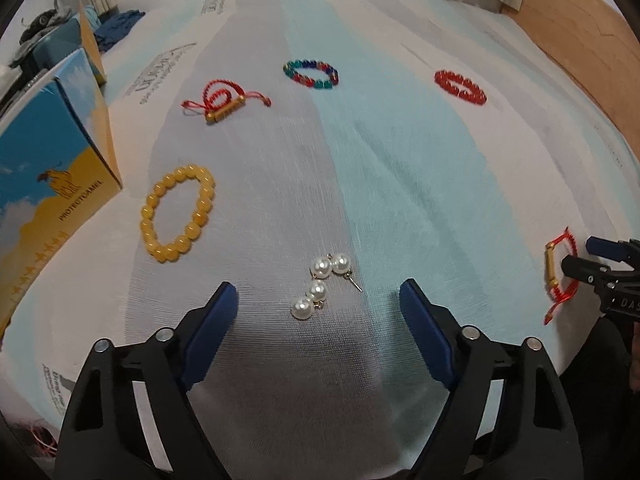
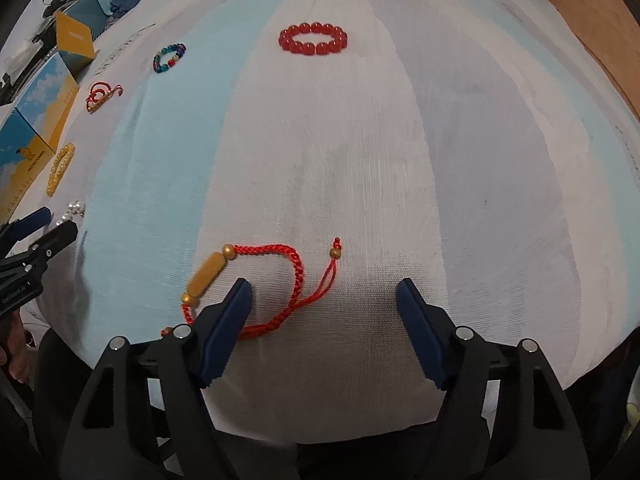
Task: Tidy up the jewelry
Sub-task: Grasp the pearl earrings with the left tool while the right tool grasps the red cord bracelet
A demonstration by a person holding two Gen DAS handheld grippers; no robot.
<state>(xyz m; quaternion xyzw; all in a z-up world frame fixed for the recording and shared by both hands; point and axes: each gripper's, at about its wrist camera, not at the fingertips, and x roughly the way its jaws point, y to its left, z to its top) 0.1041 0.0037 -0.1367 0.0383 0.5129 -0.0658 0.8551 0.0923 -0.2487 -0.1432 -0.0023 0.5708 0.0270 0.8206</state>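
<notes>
My left gripper (image 1: 318,300) is open just above the cloth, with the pearl earrings (image 1: 320,286) lying between its fingers. A yellow bead bracelet (image 1: 178,212) lies to its left, a red cord bracelet with a gold tube (image 1: 220,104) farther back, a multicolour bead bracelet (image 1: 311,74) and a red bead bracelet (image 1: 460,86) at the far side. My right gripper (image 2: 324,292) is open and empty. A second red cord bracelet (image 2: 256,280) lies by its left finger, partly under it. The red bead bracelet (image 2: 313,38) lies far ahead.
A blue and yellow box (image 1: 52,168) stands at the left beside the yellow bracelet; it also shows in the right wrist view (image 2: 32,136). The striped cloth (image 2: 440,160) covers the table. A wooden floor (image 1: 580,32) lies beyond the right edge. Clutter sits at the far left.
</notes>
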